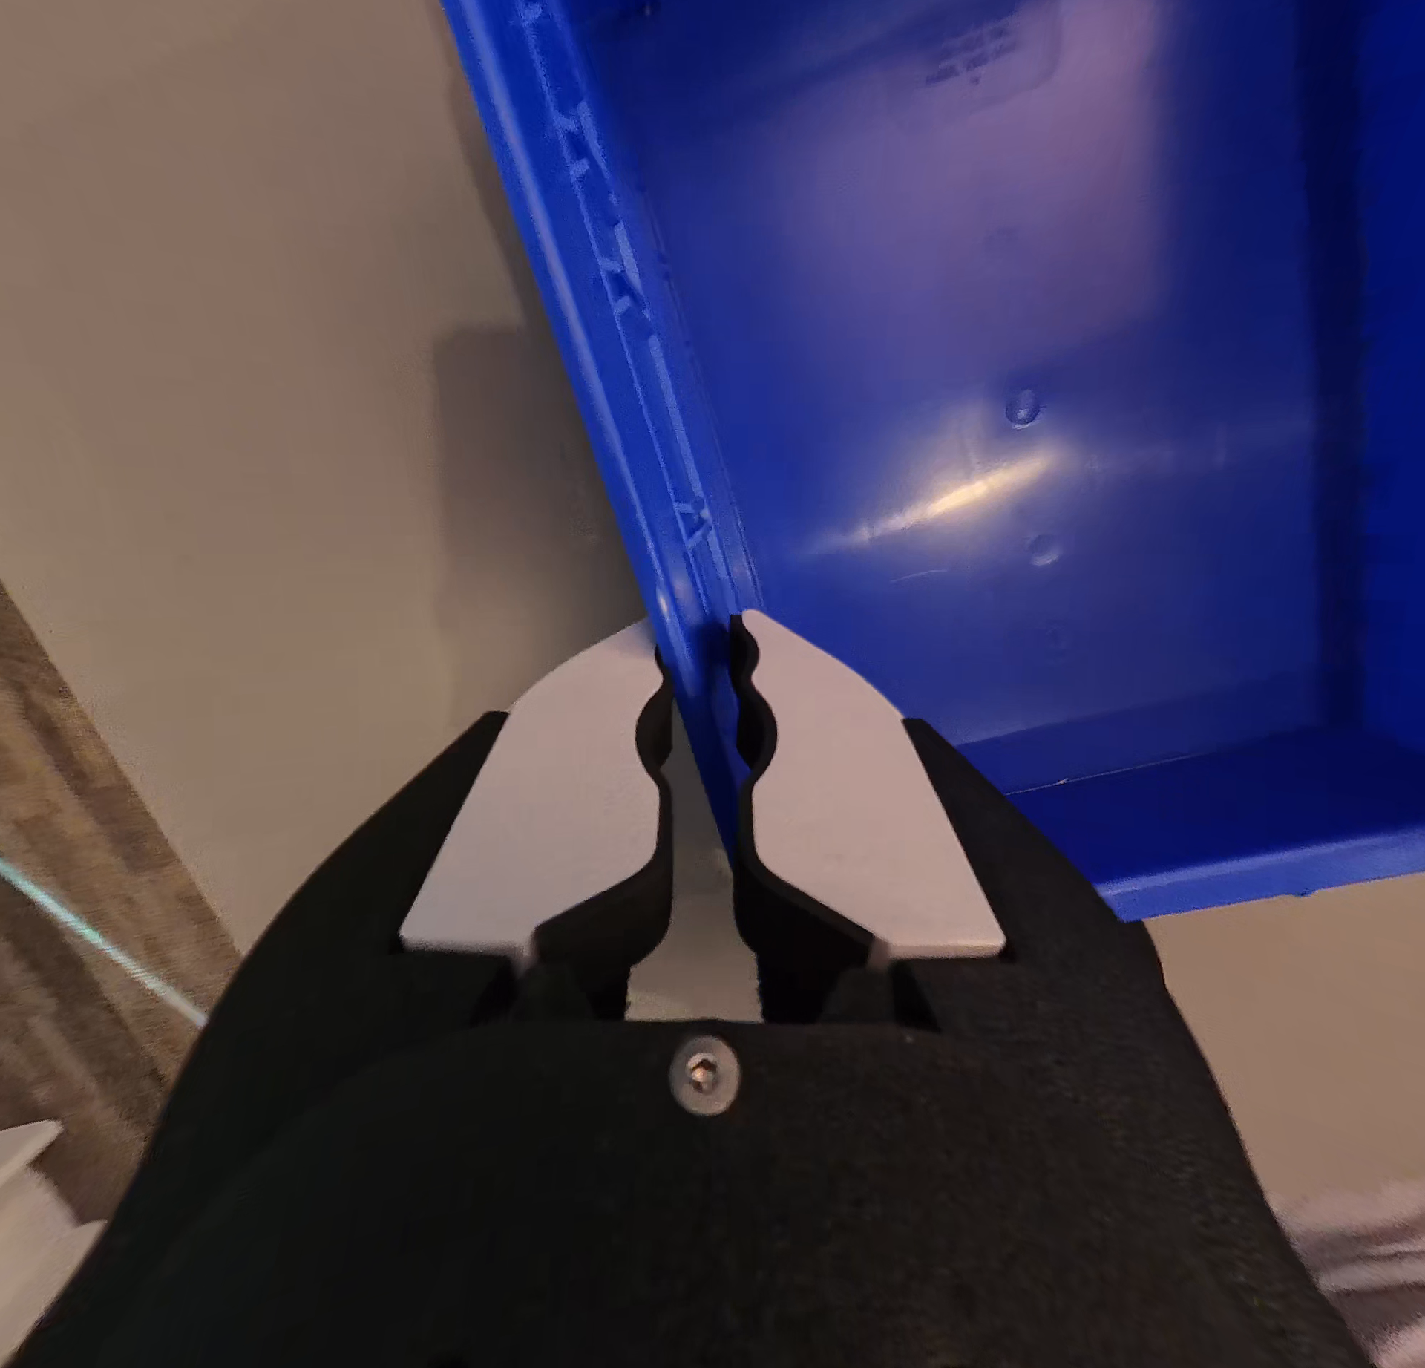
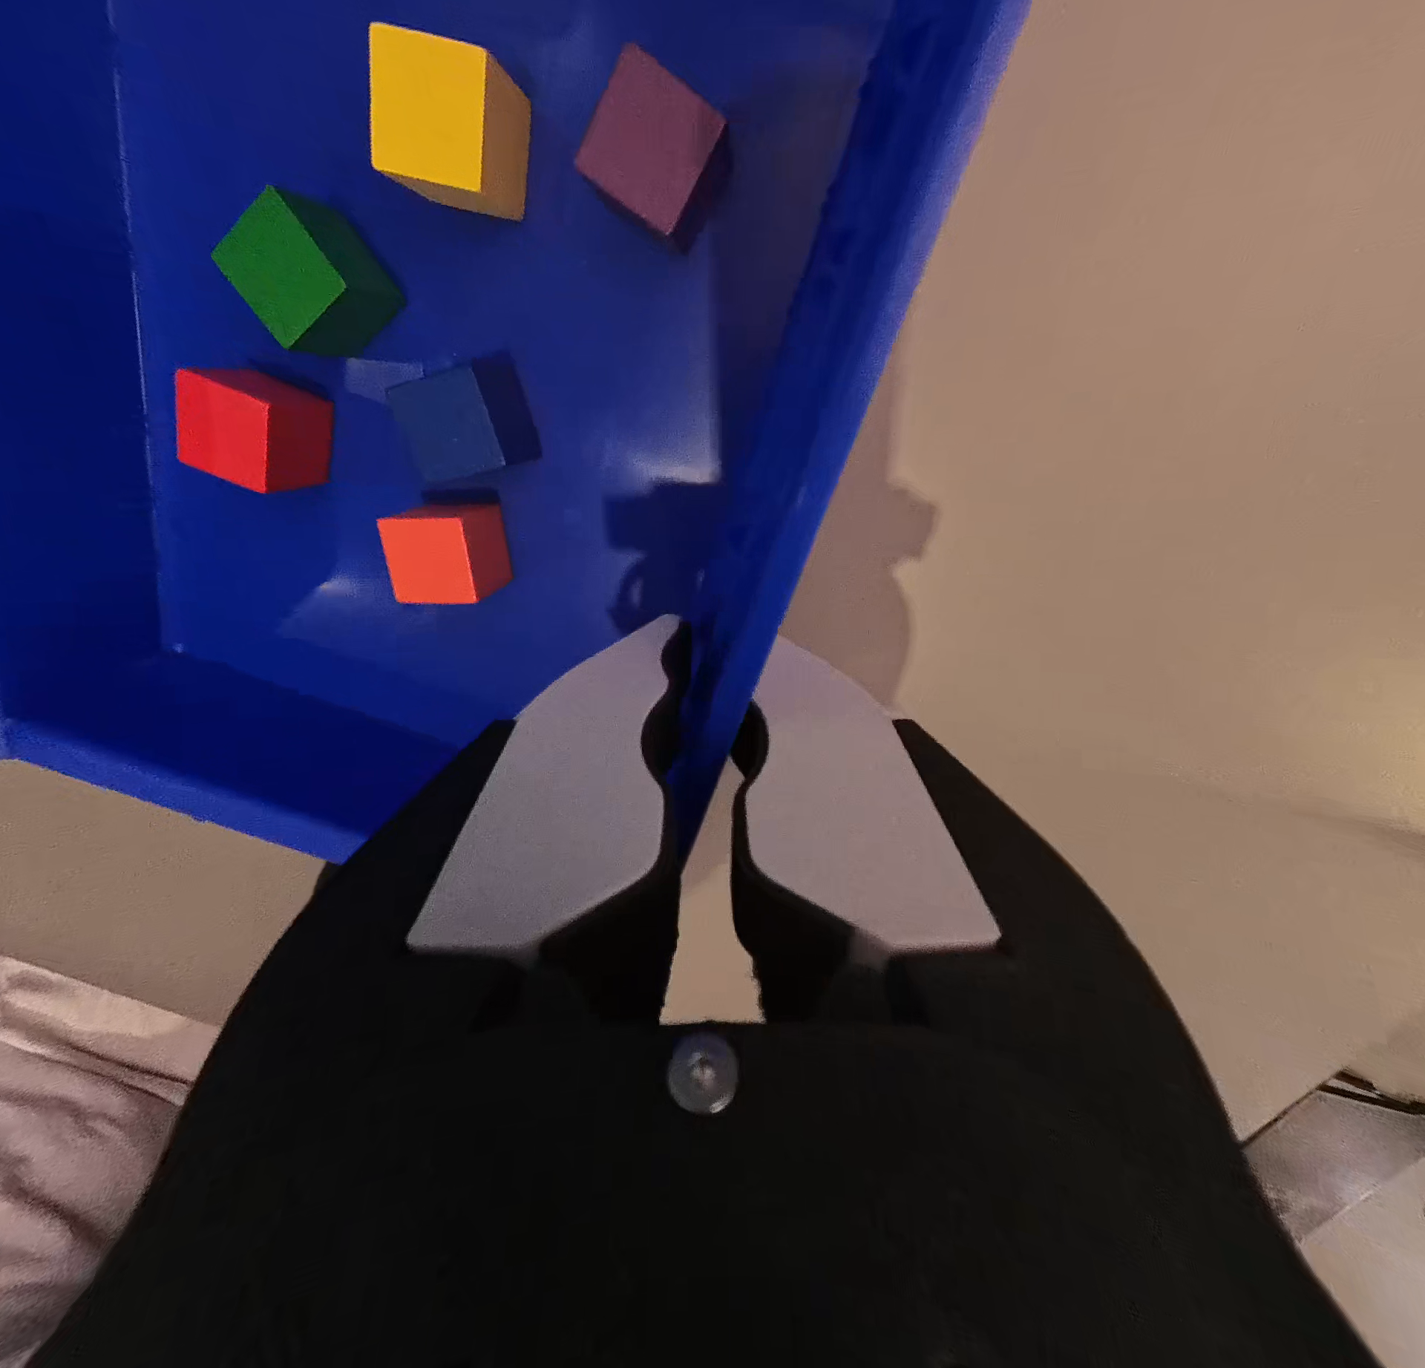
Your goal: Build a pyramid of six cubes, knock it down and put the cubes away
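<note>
Both wrist views close over bin [image 1: 1002, 405]

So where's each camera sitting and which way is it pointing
Left wrist view: rides on the left gripper, looking forward along its fingers and down into the blue bin; the jaws clamp the bin's left wall; no cubes show here.
Right wrist view: rides on the right gripper, looking forward and down into the bin, where six cubes lie: yellow cube, purple, green, red, blue, orange; its jaws clamp the right wall.
Shared: the bin and the beige table.
</note>
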Motion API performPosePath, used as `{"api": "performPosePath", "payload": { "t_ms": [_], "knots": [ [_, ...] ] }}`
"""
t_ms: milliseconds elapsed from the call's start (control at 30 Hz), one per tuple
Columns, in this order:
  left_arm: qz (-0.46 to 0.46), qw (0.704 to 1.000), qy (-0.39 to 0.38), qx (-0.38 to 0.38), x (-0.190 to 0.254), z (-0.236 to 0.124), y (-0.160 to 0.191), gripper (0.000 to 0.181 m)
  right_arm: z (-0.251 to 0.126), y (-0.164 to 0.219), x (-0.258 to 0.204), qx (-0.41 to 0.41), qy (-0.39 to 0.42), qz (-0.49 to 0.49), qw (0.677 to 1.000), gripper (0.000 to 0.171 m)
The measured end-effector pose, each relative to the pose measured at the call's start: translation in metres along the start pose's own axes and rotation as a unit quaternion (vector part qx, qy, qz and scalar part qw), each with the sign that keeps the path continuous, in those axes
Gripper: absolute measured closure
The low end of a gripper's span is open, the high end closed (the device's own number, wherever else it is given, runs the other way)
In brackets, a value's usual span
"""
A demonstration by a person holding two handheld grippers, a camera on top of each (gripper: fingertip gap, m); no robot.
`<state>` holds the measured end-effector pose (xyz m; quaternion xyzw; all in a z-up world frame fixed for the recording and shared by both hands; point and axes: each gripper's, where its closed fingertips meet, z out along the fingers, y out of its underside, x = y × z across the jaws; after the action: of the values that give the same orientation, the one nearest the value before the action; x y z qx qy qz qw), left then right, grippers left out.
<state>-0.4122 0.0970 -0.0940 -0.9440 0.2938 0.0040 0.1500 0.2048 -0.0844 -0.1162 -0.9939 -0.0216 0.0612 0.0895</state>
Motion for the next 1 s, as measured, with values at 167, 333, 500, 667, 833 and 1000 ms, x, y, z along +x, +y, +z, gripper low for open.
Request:
{"api": "performPosePath", "payload": {
  "t_ms": [167, 333, 500, 667, 833, 1000],
  "knots": [
    [0.063, 0.997, -0.030, -0.020, 0.035, 0.000, -0.010, 0.161, 0.006, -0.011, -0.040, -0.022, -0.030, -0.006, 0.999, 0.160],
    [0.109, 0.992, -0.053, -0.037, 0.066, -0.001, -0.014, 0.151, 0.010, -0.015, -0.066, -0.044, -0.027, -0.018, 0.998, 0.157],
    [0.152, 0.986, -0.064, -0.033, 0.101, 0.000, -0.022, 0.143, 0.021, -0.040, -0.064, -0.008, -0.019, 0.026, 0.999, 0.139],
    [0.195, 0.976, -0.086, -0.032, 0.130, 0.000, -0.025, 0.135, 0.038, -0.028, -0.059, -0.066, -0.019, 0.024, 0.997, 0.155],
    [0.230, 0.969, -0.087, -0.035, 0.156, -0.002, -0.022, 0.125, 0.041, -0.028, -0.058, -0.078, -0.005, 0.017, 0.997, 0.162],
    [0.249, 0.965, -0.081, -0.030, 0.172, -0.002, -0.023, 0.118, 0.039, -0.023, -0.053, -0.079, -0.017, 0.012, 0.997, 0.162]
  ]
}}
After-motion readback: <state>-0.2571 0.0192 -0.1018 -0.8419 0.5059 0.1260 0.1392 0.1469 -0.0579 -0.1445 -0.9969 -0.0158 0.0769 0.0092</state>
